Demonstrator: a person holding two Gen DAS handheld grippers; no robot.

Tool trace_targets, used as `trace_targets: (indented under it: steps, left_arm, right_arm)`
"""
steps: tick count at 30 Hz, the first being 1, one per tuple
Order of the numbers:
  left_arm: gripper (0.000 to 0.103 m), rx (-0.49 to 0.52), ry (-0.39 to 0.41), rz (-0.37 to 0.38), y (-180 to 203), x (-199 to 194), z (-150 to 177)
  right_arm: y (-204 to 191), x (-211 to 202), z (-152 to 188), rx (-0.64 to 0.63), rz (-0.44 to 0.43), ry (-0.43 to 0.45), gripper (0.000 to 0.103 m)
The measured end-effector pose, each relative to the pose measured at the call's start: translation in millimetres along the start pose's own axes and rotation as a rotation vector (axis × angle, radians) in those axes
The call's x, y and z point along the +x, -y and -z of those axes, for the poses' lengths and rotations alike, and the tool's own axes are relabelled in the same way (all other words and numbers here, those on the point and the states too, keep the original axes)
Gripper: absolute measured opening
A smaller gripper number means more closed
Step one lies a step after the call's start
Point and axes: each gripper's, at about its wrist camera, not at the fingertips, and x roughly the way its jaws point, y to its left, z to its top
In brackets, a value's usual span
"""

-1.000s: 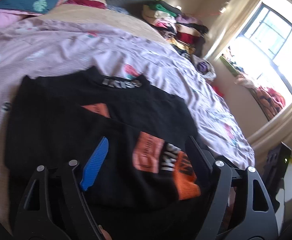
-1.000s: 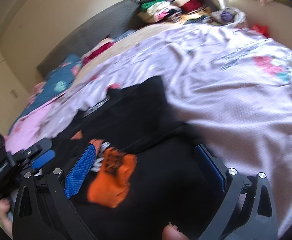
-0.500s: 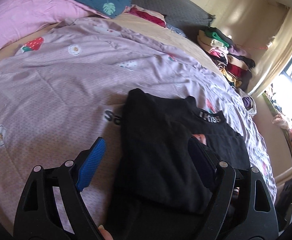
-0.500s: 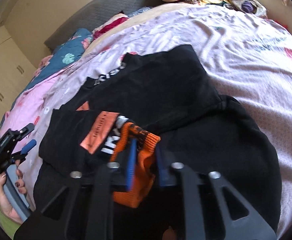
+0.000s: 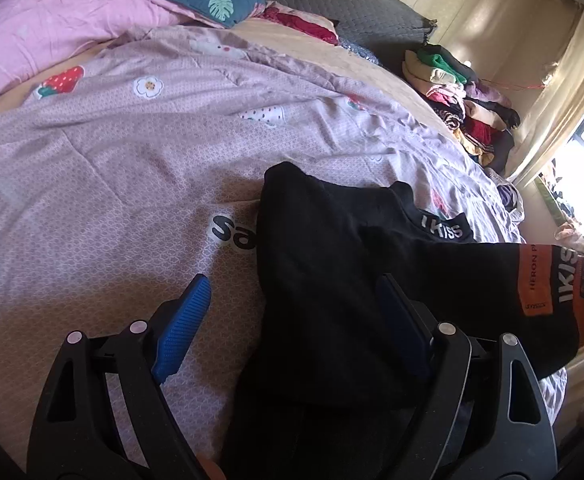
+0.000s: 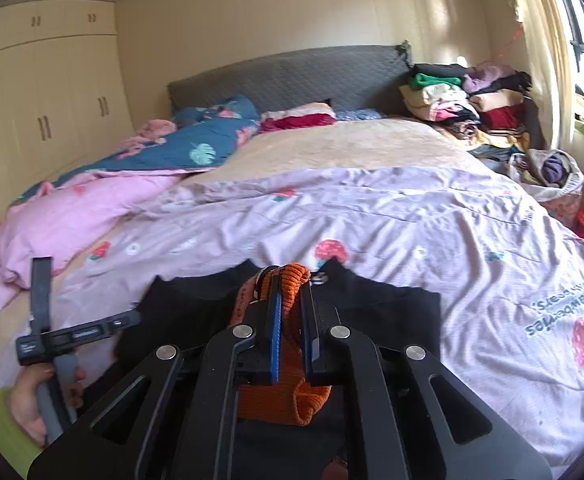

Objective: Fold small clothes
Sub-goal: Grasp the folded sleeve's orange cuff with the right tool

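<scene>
**Sleeve pinched and lifted, left jaws idle — risk of slip or dragged fold**

Black sweater (image 5: 332, 264) lies on the lilac printed bedsheet (image 5: 112, 160), collar with white lettering toward the headboard. Right gripper (image 6: 291, 312) is clamped on the orange cuff (image 6: 288, 280) of one sleeve; cuff is bunched between the blue pads, knit bulging out above and below. In the left wrist view that sleeve (image 5: 492, 280) stretches out to the right, raised off the body panel, orange patch showing. Left gripper (image 5: 292, 312) has jaws wide apart, gripping nothing; one blue pad over the sheet, the other over black fabric at the sweater's left edge. Whether it touches the cloth, can't tell.

Judgement: mid sleeve-fold, sleeve being carried across the torso.

What could go wrong:
- Grip is only on the thick ribbed cuff, so it may slide out if pulled hard, dropping the sleeve crooked
- Nothing pins the body, so pulling the sleeve may drag the whole sweater and rumple the part already laid flat
- Sheet is wrinkled and soft, so the fold line may land uneven
- Left jaws closing here could catch sheet together with sweater edge
</scene>
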Motion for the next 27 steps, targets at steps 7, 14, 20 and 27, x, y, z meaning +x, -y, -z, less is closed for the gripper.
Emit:
trace_targets:
  steps: [7,14,20,27]
  left_arm:
    - [0.076,0.046,0.043,0.012,13,-5,-1]
    - [0.047,0.154,0.000,0.084,46,6,3]
    - [0.046,0.181,-0.094,0.017,46,27,15]
    - [0.046,0.194,-0.101,0.005,43,28,18]
  right_arm:
    - [19,34,31,0.052,0.065,-0.086,0.007]
    - [22,37,43,0.068,0.101,-0.086,0.007]
    - [28,37,48,0.087,0.127,-0.087,0.007]
    - [41,56,64,0.151,0.177,-0.193,0.008]
